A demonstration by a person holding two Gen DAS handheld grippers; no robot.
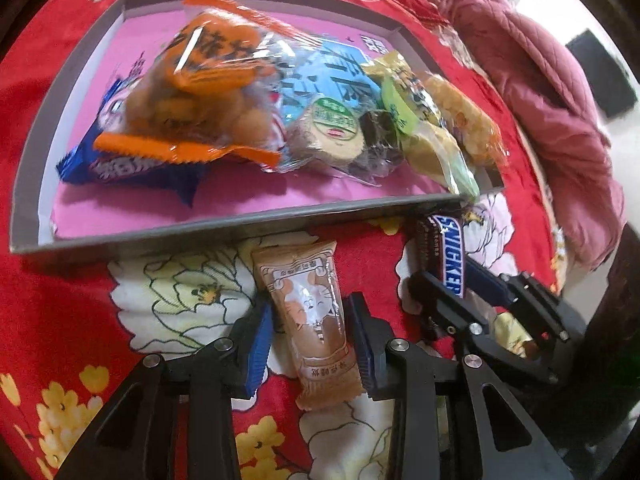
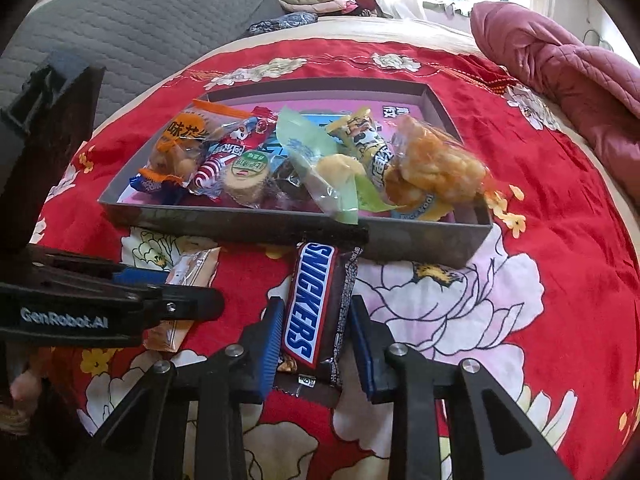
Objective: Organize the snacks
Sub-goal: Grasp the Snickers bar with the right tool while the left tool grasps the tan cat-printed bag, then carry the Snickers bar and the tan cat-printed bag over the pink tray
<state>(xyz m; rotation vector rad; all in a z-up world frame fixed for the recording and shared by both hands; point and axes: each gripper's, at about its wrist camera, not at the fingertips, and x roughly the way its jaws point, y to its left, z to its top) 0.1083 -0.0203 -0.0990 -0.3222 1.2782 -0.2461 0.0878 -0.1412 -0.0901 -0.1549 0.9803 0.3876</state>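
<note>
Snickers bar (image 2: 316, 308) lies between right tongs (image 2: 316, 344), long axis toward 12 o'clock, box (image 2: 248, 226) ahead; pads narrowly spread, contact uncertain. Left tongs (image 1: 310, 338) are closed on biscuit packet (image 1: 312, 320).

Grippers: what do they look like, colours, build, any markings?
Both match. The left gripper and right gripper have black, angular linkage arms with silver pivot bolts, ending in fingers faced with ribbed blue pads. White "GenRobot.AI" lettering runs along the left gripper's side. No cables or sleeves visible.
</note>
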